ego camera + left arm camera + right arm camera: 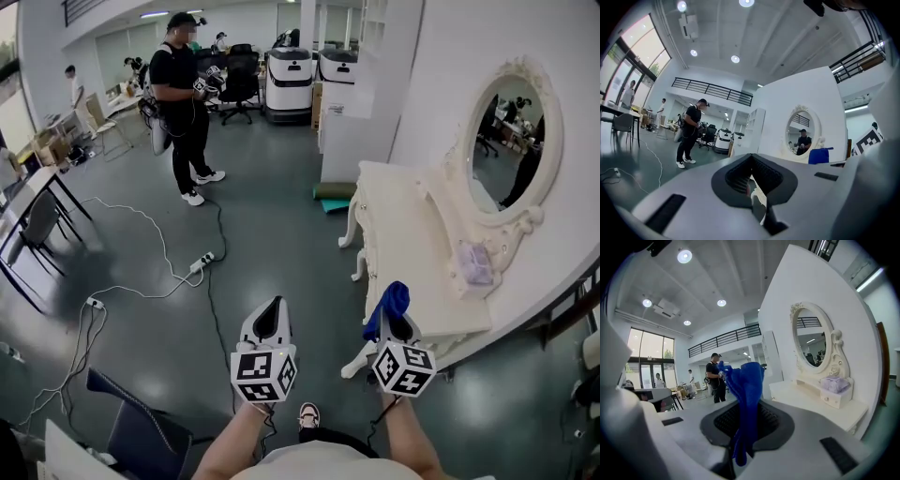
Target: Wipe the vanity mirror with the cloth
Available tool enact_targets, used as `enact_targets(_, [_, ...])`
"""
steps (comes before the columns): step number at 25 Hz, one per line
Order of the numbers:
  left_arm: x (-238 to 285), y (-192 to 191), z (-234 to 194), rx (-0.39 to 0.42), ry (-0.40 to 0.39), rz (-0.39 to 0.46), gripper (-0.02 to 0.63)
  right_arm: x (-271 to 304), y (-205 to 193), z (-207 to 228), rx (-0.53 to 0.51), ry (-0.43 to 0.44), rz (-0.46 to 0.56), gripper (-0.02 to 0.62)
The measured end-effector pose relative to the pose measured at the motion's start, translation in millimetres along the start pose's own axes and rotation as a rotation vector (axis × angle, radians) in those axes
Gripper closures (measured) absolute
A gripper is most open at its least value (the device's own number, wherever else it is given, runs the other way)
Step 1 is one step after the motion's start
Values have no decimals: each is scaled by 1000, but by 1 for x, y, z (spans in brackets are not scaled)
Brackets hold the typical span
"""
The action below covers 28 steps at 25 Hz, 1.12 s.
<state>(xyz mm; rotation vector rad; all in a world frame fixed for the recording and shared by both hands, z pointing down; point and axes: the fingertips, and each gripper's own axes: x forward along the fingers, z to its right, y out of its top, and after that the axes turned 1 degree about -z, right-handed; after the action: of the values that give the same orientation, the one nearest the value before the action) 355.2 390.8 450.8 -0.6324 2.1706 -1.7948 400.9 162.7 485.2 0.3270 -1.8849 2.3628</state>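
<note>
The oval vanity mirror (506, 141) hangs in an ornate white frame on the wall above a white vanity table (403, 234), at the right of the head view. My right gripper (394, 314) is shut on a blue cloth (391, 302) and hovers off the table's near corner, short of the mirror. In the right gripper view the cloth (745, 385) stands up out of the gripper (746, 423), with the mirror (811, 341) ahead to the right. My left gripper (272, 314) hangs over the floor left of the table, jaws together and holding nothing. Its own view shows the mirror (802, 133) ahead.
A pale purple box (475, 262) sits on the vanity's raised back shelf below the mirror. A person in black (183, 103) stands on the grey floor at the far left. Cables and a power strip (202, 264) lie on the floor. A dark chair (141, 427) is at the lower left.
</note>
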Motion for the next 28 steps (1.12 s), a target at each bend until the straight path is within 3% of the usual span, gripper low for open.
enact_targets(6, [65,0,2,-1,8,-15,601,65,23,28,6,10,3,531])
enact_targets(19, [142,-10,-6,19,19,-73,601,143,19,53,56,22,-54,531])
enact_targets(28, [219,-8,-14,24,-80,-79,601,188,26,79,85,-87,-36,531])
